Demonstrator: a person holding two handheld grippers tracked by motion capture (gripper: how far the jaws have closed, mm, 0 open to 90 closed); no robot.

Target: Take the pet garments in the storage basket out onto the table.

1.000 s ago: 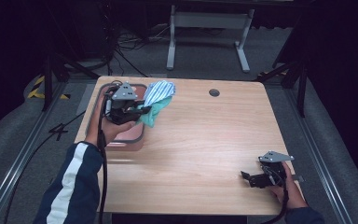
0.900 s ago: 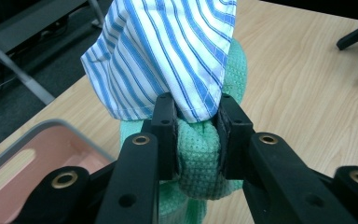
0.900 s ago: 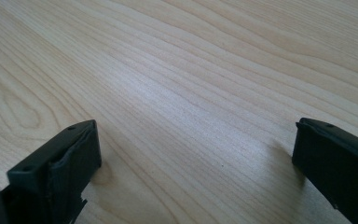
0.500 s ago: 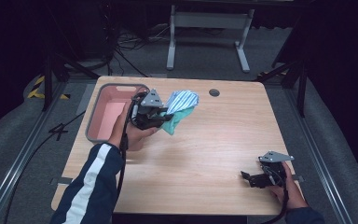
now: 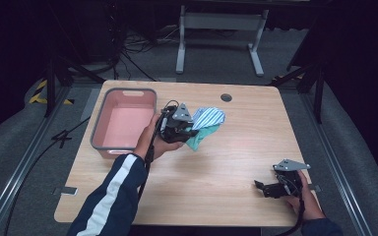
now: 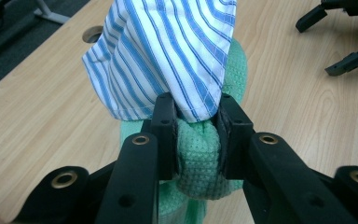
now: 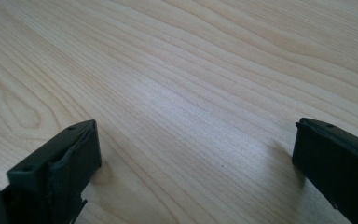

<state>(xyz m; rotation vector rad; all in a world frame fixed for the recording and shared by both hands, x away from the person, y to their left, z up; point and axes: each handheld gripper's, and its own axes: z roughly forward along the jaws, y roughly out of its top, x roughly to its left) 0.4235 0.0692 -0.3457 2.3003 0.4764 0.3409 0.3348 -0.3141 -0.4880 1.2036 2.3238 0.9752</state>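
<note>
While your left gripper (image 6: 196,135) pinches both cloths (image 6: 168,60) beside the bin (image 5: 98,129), your right gripper (image 5: 268,187) gapes far off.

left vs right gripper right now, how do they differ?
The left gripper is shut on a bundle of cloths, a striped cloth over a green cloth; the right gripper stands open with nothing between its jaws. In the high view the left gripper is held mid-table beside the pink bin, while the right gripper sits low by the table's near right corner. Both have black jaws and a grey top plate.
</note>
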